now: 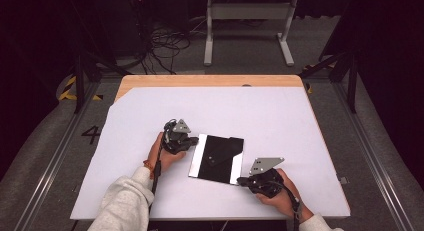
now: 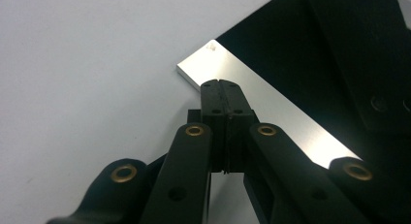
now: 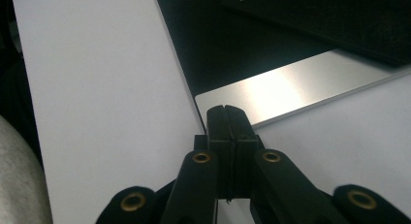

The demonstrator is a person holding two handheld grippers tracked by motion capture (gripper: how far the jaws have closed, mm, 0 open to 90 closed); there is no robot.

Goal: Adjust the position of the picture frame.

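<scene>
Overhead, the flat black panel with two silver metal end strips [image 1: 217, 159] lies mid-table toward the near edge of the white table [image 1: 280, 121]. Left gripper [image 1: 191, 141] and right gripper [image 1: 242, 181] flank it, jaws pressed together on nothing; gripper views show tips [image 2: 220, 83] at the strips.

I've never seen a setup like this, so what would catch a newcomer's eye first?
A black plate with silver side strips lies mid-table on a white sheet. A person's hands hold two black grippers at its opposite corners: the left gripper at the far left corner, the right gripper at the near right, both with jaws shut.
</scene>
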